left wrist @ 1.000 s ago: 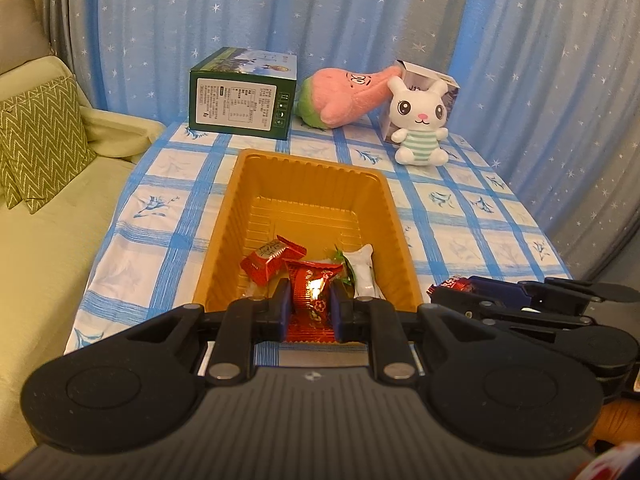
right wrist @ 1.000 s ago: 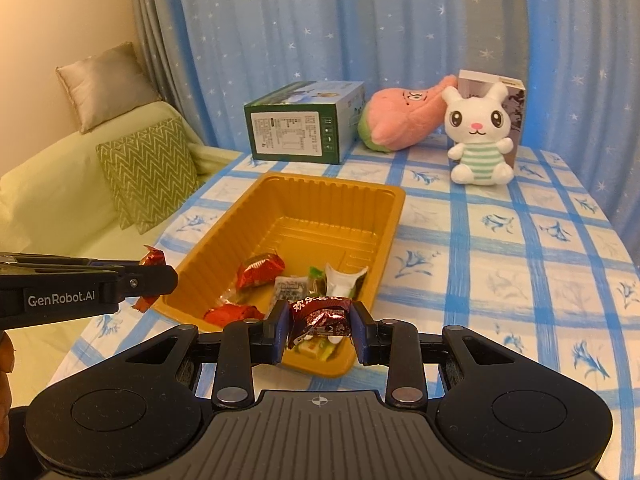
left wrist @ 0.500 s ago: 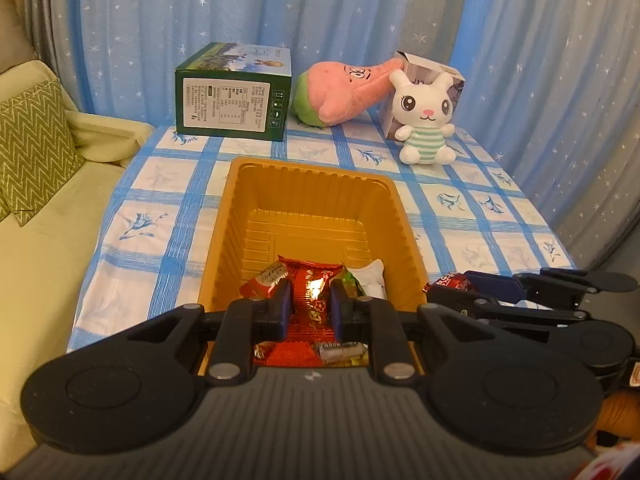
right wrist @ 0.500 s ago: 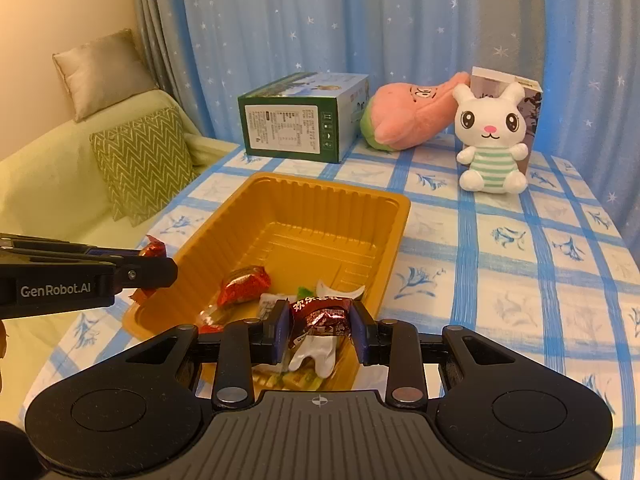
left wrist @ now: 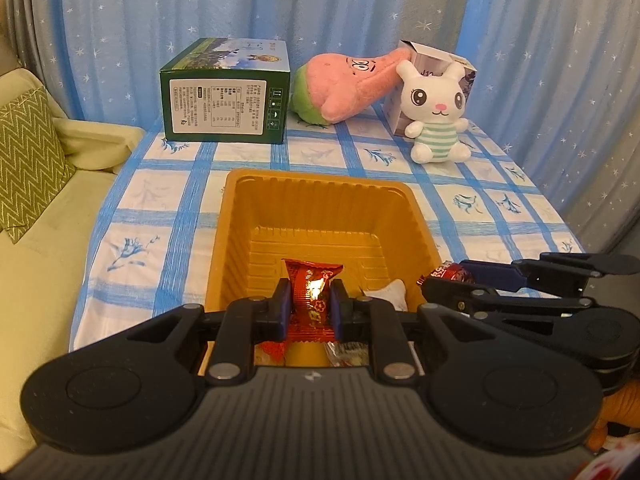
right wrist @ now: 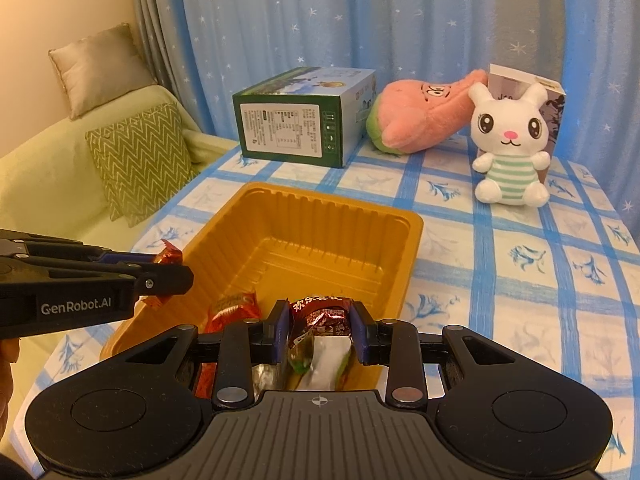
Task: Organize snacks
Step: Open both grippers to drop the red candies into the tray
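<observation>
Both tongs hover over the ribbed orange plastic tray (left wrist: 320, 216) below — left gripper (left wrist: 309, 307) grasping a shiny red foil-wrapped candy (left wrist: 311, 294), right gripper (right wrist: 320, 330) a dark brown-wrapped sweet (right wrist: 322, 314) — so releasing comes next.

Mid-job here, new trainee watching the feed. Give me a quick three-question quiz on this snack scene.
1. True or false: the left tool is shut on a red candy.
2. What does the right tool grip? A) dark brown candy B) white bunny plush C) green box
3. Fill in: both tools hang over the near end of the orange ____.

Key: 1 true; 2 A; 3 tray.
</observation>
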A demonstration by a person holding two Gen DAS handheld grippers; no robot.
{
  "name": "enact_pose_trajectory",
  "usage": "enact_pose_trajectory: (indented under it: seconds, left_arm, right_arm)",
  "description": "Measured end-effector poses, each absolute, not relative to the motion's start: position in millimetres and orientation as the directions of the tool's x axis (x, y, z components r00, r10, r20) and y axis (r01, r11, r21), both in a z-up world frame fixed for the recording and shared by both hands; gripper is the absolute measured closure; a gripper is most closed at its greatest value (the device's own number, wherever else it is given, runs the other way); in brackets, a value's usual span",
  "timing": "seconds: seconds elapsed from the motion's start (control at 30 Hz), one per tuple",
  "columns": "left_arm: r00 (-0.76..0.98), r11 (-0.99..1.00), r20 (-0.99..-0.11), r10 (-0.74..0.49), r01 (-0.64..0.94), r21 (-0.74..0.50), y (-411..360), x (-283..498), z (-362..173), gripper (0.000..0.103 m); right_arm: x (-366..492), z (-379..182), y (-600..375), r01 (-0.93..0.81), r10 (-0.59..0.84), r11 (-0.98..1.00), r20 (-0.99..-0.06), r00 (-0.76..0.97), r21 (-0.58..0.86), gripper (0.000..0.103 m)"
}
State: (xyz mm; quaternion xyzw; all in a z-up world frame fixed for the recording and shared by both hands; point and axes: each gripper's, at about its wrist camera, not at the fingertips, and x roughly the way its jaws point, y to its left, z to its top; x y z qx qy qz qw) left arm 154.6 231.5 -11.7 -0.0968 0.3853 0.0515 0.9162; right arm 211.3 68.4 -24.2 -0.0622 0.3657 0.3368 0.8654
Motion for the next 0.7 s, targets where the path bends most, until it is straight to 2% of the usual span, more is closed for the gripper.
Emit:
enact_pose_trajectory:
  seconds: [0.5,0.57,0.6,0.63,0.7]
  left_arm:
    - [0.695,0.974,-0.719,0.007,-0.167,-0.153,254,192,-18,0.084]
    - [0.694,0.971,-0.72,-0.004,-0.169,-0.168,255,195,-21,0.077]
    - [0.691,0.971,-0.723,-0.001,-0.172,-0.166,255,196,-22,0.064]
    - [0.692,0.972,-0.722,0.004,-0.174,-0.161,255,195,-23,0.058]
    - [0.692,0.973,-0.721,0.015,-0.176,-0.148,254,192,-23,0.058]
  right_arm:
    - [237,-31,82,-0.629,0.532,0.765,-0.686,0.496,0.139,0.07]
    - [238,-31,82,-0.627,0.534,0.766,-0.686,0.495,0.143,0.07]
    - [239,-31,81,-0.626,0.534,0.766,-0.686,0.494,0.146,0.07]
    - [239,-31,81,-0.625,0.535,0.766,-0.686,0.493,0.149,0.07]
    - [239,-32,79,-0.623,0.535,0.767,-0.686,0.493,0.151,0.07]
